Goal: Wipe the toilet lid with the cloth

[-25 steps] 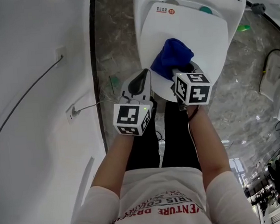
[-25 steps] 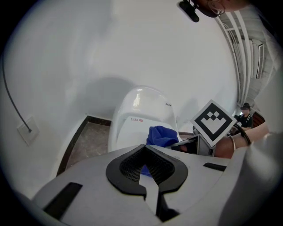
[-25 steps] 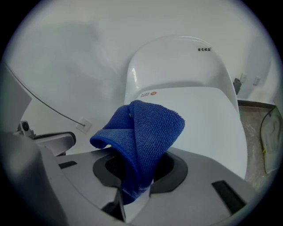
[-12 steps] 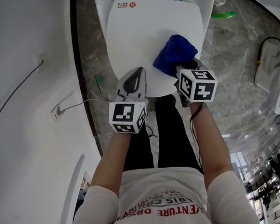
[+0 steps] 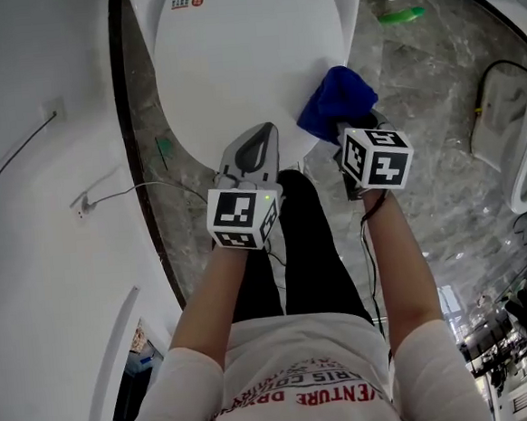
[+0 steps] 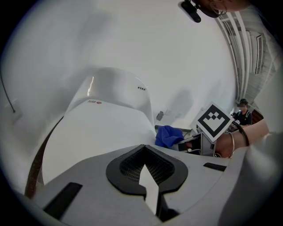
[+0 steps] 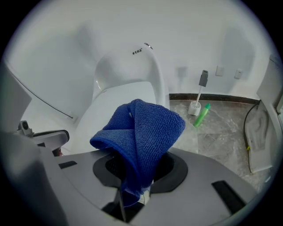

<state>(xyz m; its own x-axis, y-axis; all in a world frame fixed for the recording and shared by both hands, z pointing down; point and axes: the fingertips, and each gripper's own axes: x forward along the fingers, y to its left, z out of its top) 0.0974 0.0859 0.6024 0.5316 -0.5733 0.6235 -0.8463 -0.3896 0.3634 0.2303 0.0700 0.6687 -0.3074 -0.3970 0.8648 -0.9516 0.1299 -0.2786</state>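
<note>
The white toilet lid [image 5: 243,70] is down and fills the top middle of the head view. A bunched blue cloth [image 5: 337,104] sits at the lid's front right edge, partly over the floor, with my right gripper [image 5: 356,134] shut on it. In the right gripper view the cloth [image 7: 141,132] stands up out of the closed jaws of the right gripper [image 7: 135,194], with the lid [image 7: 119,101] beyond. My left gripper [image 5: 252,151] is shut and empty at the lid's front edge. The left gripper view shows the left gripper [image 6: 148,176], the lid [image 6: 97,132] and the cloth [image 6: 169,135].
A toilet brush holder [image 7: 196,103] and a green bottle [image 7: 202,114] stand on the marble floor right of the toilet. A white wall with a cable [image 5: 23,160] runs along the left. A white fixture [image 5: 510,113] is at the right. The person's legs are below the grippers.
The right gripper has carried the cloth from the lid's front middle rightward to its right edge. The left gripper has stayed at the front edge, and the toilet sits higher in view.
</note>
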